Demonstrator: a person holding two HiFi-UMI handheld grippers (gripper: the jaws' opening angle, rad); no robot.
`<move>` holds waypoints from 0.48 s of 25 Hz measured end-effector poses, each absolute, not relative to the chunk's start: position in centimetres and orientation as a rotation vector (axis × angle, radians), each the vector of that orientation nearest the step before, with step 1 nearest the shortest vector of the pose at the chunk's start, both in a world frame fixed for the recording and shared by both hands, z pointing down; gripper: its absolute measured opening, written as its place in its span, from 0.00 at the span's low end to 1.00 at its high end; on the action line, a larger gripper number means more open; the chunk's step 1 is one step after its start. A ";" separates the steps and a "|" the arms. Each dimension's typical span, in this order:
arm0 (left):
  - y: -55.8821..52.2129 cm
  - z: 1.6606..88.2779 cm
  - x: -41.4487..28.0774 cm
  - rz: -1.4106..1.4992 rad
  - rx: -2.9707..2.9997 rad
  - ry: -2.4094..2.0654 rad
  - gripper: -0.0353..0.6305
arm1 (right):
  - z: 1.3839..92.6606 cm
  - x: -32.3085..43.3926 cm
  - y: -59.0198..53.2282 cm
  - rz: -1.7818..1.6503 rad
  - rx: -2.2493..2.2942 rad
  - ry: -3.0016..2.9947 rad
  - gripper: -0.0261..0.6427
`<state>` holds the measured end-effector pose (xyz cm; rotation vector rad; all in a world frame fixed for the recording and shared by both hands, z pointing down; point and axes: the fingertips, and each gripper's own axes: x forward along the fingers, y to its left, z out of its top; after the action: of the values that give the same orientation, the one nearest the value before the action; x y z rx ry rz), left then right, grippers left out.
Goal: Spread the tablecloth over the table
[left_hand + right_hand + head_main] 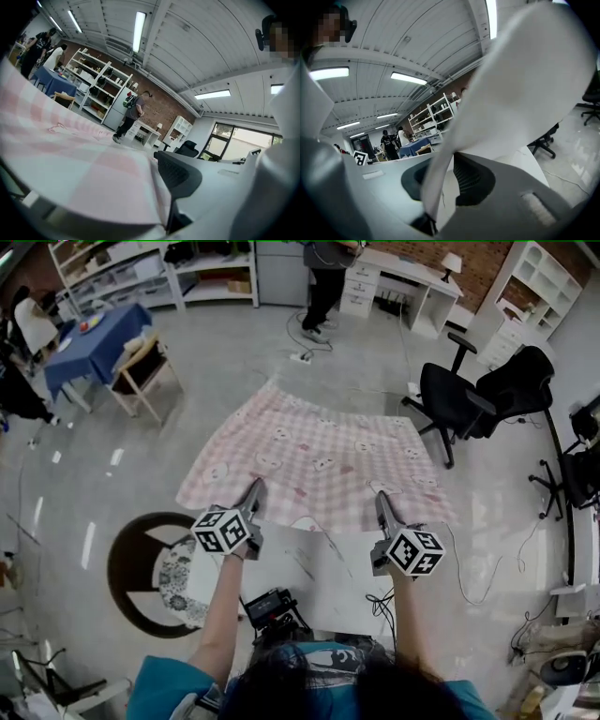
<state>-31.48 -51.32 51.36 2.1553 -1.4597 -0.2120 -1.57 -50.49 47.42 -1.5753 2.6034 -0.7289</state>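
Right now your left gripper (254, 488) and right gripper (381, 498) are each clamped on the near hem of the tablecloth (319, 460), dark ribbed pads pinching a thin fold. The soft pink-and-white checked fabric (small cartoon faces are printed on it) fans out in a broad, gently rippled trapezoid over the far part of the smooth white table (319, 582). Its hem sags between the grippers above the table's bare near part.

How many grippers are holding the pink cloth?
2. The left gripper pinches the near edge of the cloth on the left; the right gripper pinches that edge on the right. None seem hidden.
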 end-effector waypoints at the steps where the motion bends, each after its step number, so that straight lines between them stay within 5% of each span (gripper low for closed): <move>1: -50.9 52.1 -31.5 -0.199 2.145 -1.455 0.20 | 48.2 -1.4 -49.9 -0.766 -1.587 2.583 0.13; 12: -44.3 57.7 -31.2 -0.170 2.034 -1.431 0.19 | 52.7 -0.9 -43.1 -0.948 -1.595 2.528 0.11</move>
<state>-31.23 -44.31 57.71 2.0339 -1.4309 -0.1702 -0.91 -43.13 52.67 -1.5945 2.5282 -0.9476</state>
